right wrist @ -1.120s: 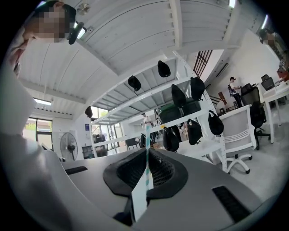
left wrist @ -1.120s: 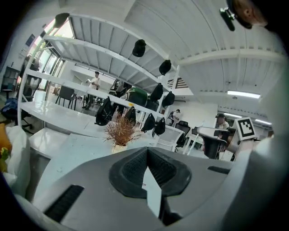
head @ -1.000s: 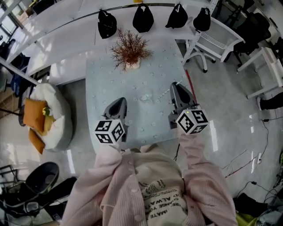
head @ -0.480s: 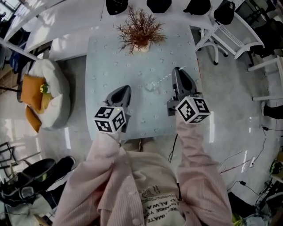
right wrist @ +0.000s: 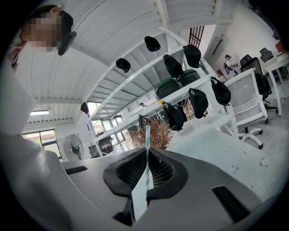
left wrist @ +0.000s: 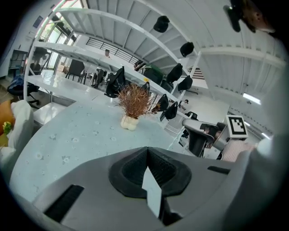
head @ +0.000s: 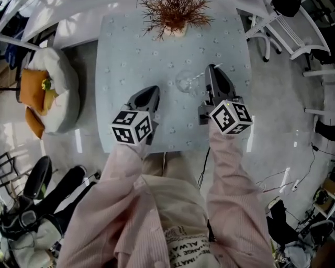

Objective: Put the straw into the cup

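Observation:
A clear cup (head: 185, 82) stands on the pale blue table (head: 125, 57), just left of my right gripper's tip. My right gripper (head: 210, 69) is shut on a thin teal-and-white striped straw (right wrist: 146, 137). In the head view the straw (head: 198, 78) slants from the jaws toward the cup. It rises straight up between the jaws of the right gripper (right wrist: 147, 155) in the right gripper view. My left gripper (head: 152, 91) hovers over the table's near left part, shut with nothing in it. The left gripper (left wrist: 147, 155) has its jaws pressed together in its own view.
A dried plant in a white pot (head: 175, 15) stands at the table's far edge. A white beanbag with orange items (head: 49, 91) lies on the floor at left. A white chair (head: 293, 31) is at right. Black bags (right wrist: 198, 101) hang on shelving behind the table.
Both grippers have sunk toward the table with the straw still held in the right one. The head view has shifted, so table and plant sit higher in the picture.

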The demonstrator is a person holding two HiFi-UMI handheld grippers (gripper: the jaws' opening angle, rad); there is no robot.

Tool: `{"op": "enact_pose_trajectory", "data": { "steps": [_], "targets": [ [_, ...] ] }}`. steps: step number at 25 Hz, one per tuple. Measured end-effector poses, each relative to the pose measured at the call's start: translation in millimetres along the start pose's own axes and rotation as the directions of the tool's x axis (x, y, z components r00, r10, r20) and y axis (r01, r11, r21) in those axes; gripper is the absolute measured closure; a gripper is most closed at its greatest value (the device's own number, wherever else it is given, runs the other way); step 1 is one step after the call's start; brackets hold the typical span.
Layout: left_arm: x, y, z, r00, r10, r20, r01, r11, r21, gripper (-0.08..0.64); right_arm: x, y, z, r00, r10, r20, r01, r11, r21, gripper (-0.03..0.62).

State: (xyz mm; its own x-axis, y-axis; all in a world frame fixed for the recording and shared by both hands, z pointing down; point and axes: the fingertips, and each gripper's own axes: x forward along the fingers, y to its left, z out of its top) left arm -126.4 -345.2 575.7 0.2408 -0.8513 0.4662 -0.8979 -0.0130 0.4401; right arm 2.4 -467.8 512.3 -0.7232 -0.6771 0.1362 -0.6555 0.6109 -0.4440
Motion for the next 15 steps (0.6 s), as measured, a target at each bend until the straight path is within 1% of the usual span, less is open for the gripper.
{"op": "enact_pose_trajectory", "data": {
  "steps": [5,15],
  "targets": [
    [4.8,8.8,-18.4,1.000,0.006,-0.027,-0.007,1.000,-0.030,0.560,6.8,-0.2,-25.0,0.999,0.014,-0.042,-0.014,1.000,0.003,0.581],
    [10.4,14.1,-41.8,0.998,0.006,-0.060,-0.010,0.998,-0.067,0.561,12.8,-4.9,-53.9,0.996,0.016,-0.083,-0.013,0.999,0.033,0.580]
  ]
}}
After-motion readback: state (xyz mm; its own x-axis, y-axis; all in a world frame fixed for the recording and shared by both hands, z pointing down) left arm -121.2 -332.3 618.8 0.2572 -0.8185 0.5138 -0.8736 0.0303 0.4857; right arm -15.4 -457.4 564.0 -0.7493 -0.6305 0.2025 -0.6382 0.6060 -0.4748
